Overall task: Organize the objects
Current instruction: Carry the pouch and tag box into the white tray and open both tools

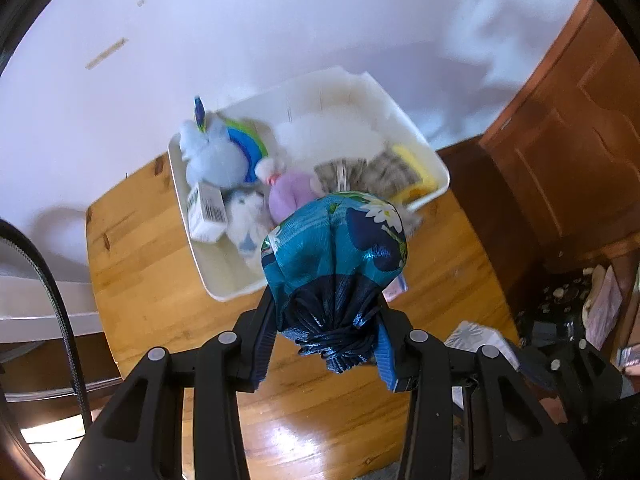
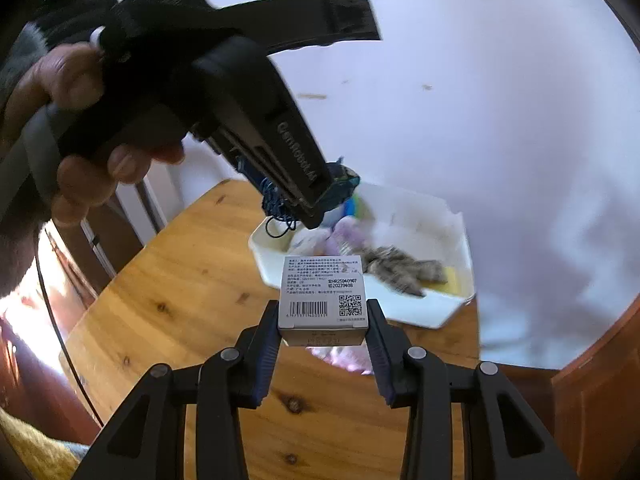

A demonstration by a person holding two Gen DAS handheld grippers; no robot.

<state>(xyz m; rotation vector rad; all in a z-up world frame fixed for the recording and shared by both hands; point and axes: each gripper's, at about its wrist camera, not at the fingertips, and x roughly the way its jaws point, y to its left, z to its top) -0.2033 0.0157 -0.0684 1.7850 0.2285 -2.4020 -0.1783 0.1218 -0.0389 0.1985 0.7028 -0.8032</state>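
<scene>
Shiny blue flowered cloth pouch (image 1: 336, 248) pinched at tied neck by left gripper (image 1: 328, 344), above wooden table (image 1: 152, 264), near white plastic bin (image 1: 432, 168) edge. Small white barcode box (image 2: 324, 300) squeezed between right gripper (image 2: 324, 344) fingers.

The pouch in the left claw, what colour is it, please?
Teal and navy pouch with white flowers; clearest in the left wrist view.
</scene>
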